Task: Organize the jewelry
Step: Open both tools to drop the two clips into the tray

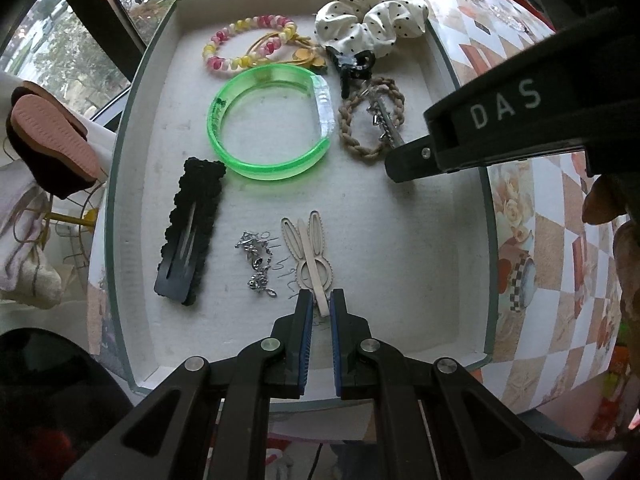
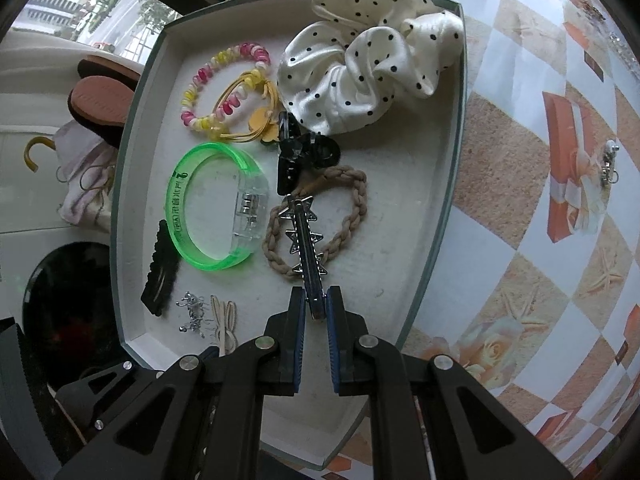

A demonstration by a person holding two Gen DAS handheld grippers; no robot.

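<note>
Left gripper (image 1: 320, 300): my jaws stand close on either side of the near end of the bunny-ear clip (image 1: 310, 258); pads look to be touching it, so I judge it pinched.
Right gripper (image 2: 316, 300): my jaws bracket the near end of the star hair clip (image 2: 306, 248); contact on both sides looks likely, so I take it as gripped.
Step in hand: placing or lifting one clip with each hand inside the tray (image 1: 136, 184); which, I cannot tell.
Next move calls for: a small, level motion, since the star clip lies across the braided tie (image 2: 352, 216) and could drag it.
Bunny clip: pale beige, flat, ears pointing away from me, just beside the silver earrings (image 1: 258, 258).
Middle of tray: black lace clip (image 1: 192, 236) at left, green bangle (image 1: 264, 128) beyond.
Far end: beaded bracelet (image 1: 244, 46), black claw clip (image 1: 352, 66), polka-dot scrunchie (image 1: 372, 16) over the far rim.
</note>
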